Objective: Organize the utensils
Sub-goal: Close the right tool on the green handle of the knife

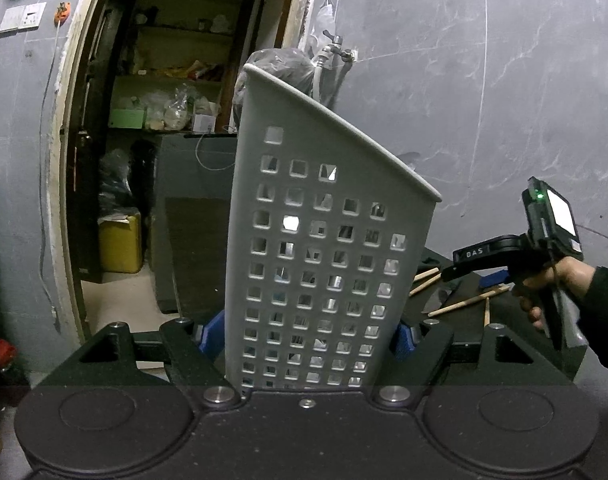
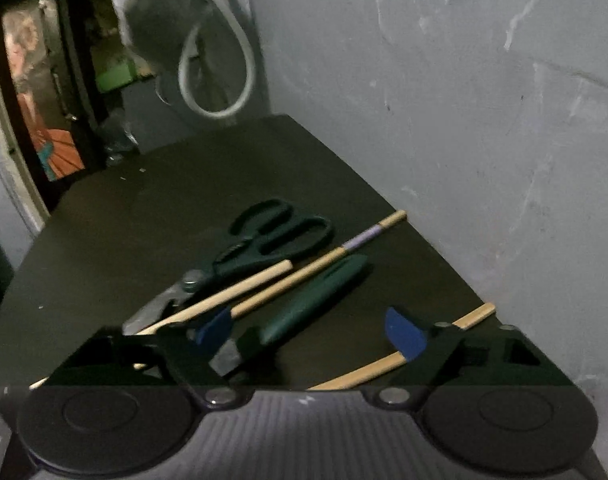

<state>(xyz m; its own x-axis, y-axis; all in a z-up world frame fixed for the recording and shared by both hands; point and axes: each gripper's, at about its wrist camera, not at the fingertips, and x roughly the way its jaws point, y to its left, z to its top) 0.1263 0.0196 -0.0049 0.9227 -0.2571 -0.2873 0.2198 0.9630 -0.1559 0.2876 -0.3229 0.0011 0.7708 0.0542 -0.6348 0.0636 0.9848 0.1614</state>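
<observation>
While the left claw [image 1: 308, 340] clamps the utensil holder [image 1: 328, 240] steady, the right claw [image 2: 312, 332] gapes empty above the knife [image 2: 304, 308] near the tabletop's [image 2: 144, 220] right edge.

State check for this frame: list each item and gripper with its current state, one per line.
Left gripper: shut on the utensil holder.
Utensil holder: gripped, leaning.
Right gripper: open, nothing held, above the knife.
Scissors: lying flat on the table, blades closed.
Knife: lying flat.
Chopsticks: loose, scattered.
</observation>
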